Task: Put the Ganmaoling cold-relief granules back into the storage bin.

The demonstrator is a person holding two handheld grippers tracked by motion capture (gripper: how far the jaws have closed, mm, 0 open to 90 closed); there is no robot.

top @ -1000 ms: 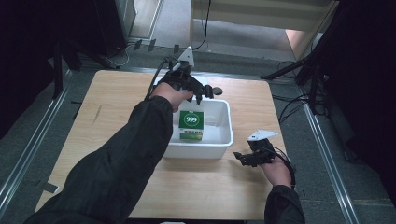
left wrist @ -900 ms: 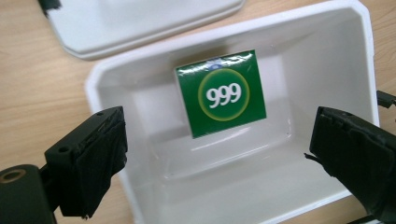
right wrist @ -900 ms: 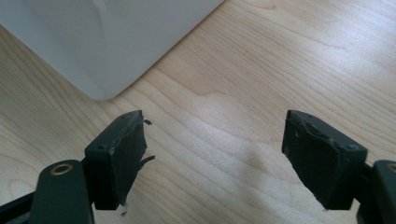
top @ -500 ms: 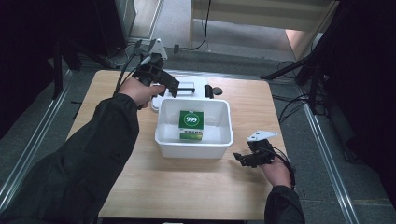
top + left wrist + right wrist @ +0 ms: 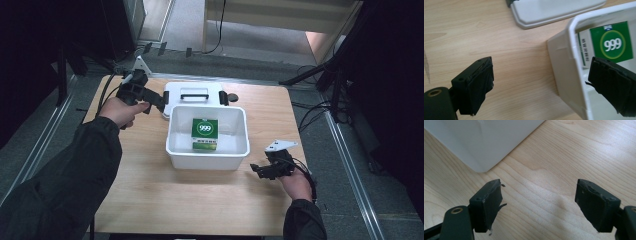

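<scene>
Left hand-held gripper (image 5: 159,102): released, jaws wide apart and empty, held over the bench (image 5: 135,200) just beside the left far corner of the white bin (image 5: 172,150); in the left gripper view one jaw sits outside the bin wall, the other inside it.
Right hand-held gripper (image 5: 261,170): also released and empty, low over the wood just right of the bin's near right corner.
Risk: the straddling left jaws could catch the rim and drag or tip the light bin; judged, not seen.
Green box (image 5: 205,134): marked 999, inside the bin, near the left jaw.
Lid (image 5: 192,93): white, flat on the bench beyond the bin, touching or nearly touching its far edge.
</scene>
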